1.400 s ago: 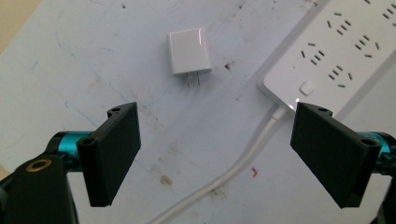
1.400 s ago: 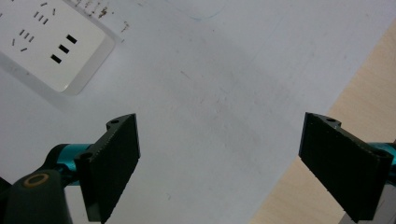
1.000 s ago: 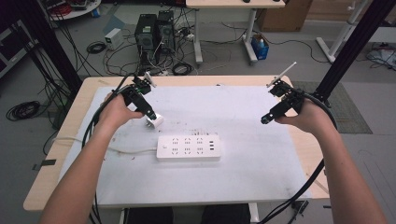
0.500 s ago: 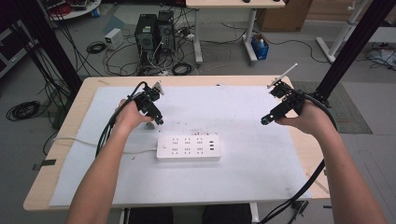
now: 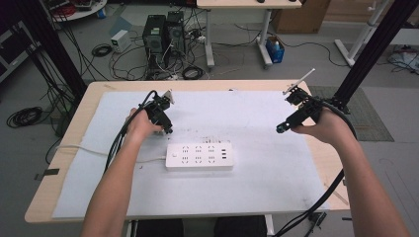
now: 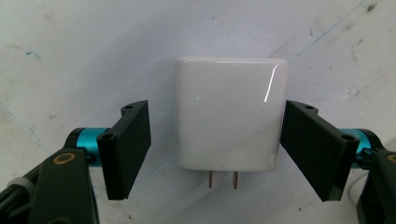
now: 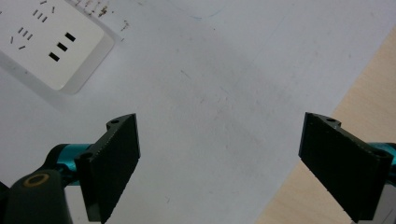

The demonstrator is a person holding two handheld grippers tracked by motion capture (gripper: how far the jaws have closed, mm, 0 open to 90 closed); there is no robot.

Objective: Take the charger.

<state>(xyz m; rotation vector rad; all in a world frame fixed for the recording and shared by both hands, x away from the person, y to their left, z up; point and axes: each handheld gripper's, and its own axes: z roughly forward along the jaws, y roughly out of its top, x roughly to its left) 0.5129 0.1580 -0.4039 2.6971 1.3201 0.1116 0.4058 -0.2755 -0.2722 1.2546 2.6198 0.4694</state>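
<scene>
The wooden table (image 5: 74,148) spans the middle of the high view, topped by a white mat (image 5: 257,182) (scuffed and pen-marked). At the mat's centre lies a white power strip (image 5: 198,156), its cord running off to the left. At centre left of that view the left gripper (image 5: 162,116) is down on the mat; in the left gripper view its 2 jaws stand apart on either side of a white wall charger (image 6: 229,113), the right one close to touching, the left one clear, 2 prongs pointing to the bottom of the frame. At centre right, the right gripper (image 5: 289,121) hovers with jaws wide apart, holding nothing. Judging by this, the grasp is in hand: next the jaws must close squarely on the charger's flanks, then carry it prongs-first to a strip socket
</scene>
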